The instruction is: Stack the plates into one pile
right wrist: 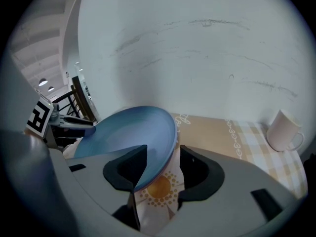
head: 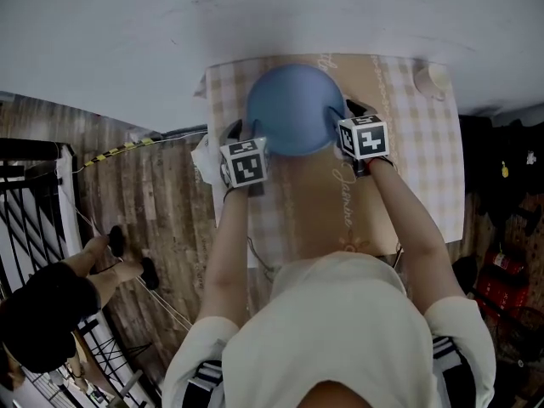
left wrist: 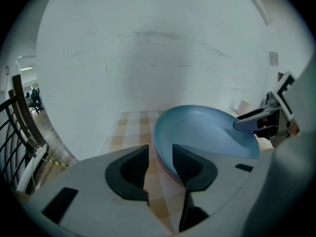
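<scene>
A blue plate (head: 293, 109) lies on top of a pink plate (left wrist: 156, 152), whose rim just shows beneath it, on the checked tablecloth (head: 408, 143). My left gripper (head: 240, 133) is at the pile's left rim and my right gripper (head: 347, 113) is at its right rim. In the left gripper view the left gripper (left wrist: 160, 169) has the plates' edge running between its open jaws, pads off it. In the right gripper view the blue plate (right wrist: 133, 132) has its rim inside the open right gripper (right wrist: 163, 158), with a gap at the outer jaw.
A white cup (head: 432, 79) stands at the table's far right corner, also in the right gripper view as the cup (right wrist: 284, 130). A white wall runs behind the table. A person (head: 51, 304) crouches on the wooden floor at lower left beside a black railing (head: 25, 194).
</scene>
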Motion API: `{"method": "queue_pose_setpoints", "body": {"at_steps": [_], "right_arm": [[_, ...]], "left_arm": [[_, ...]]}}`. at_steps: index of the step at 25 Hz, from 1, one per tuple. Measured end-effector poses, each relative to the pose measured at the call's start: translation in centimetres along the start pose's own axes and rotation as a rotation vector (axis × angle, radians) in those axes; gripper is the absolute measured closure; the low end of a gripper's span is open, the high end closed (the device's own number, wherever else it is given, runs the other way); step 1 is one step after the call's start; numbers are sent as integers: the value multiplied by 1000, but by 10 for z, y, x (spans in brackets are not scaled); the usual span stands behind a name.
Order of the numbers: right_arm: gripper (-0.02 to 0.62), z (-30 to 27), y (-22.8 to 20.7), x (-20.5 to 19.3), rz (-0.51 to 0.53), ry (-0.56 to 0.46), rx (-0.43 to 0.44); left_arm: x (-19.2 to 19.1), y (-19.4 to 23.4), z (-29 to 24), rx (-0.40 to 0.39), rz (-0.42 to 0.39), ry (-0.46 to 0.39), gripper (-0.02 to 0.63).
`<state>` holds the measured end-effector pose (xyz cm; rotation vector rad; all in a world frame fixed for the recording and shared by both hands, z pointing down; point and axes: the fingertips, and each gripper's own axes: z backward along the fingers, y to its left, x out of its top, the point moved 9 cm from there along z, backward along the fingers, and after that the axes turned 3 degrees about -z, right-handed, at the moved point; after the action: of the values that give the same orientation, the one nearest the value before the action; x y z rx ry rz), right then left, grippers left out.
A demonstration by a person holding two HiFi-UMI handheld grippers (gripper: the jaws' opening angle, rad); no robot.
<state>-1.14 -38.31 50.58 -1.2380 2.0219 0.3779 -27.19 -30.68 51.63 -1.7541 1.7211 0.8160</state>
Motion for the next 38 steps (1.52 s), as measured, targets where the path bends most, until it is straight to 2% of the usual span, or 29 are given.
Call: {"method": "queue_pose_setpoints", "body": {"at_steps": [7, 15, 26, 38], "right_arm": [[416, 33, 6, -6, 2, -58, 32], [419, 106, 18, -31, 34, -171, 137], [558, 221, 18, -78, 62, -357, 170], [591, 319, 12, -158, 75, -431, 202]], "left_arm": [[-11, -22, 41, 27, 47, -55, 471], [-30, -77, 104, 32, 85, -147, 530], [-72, -173, 195, -36, 140, -220, 575], [-126, -251, 269, -98, 133, -278, 581]]}}
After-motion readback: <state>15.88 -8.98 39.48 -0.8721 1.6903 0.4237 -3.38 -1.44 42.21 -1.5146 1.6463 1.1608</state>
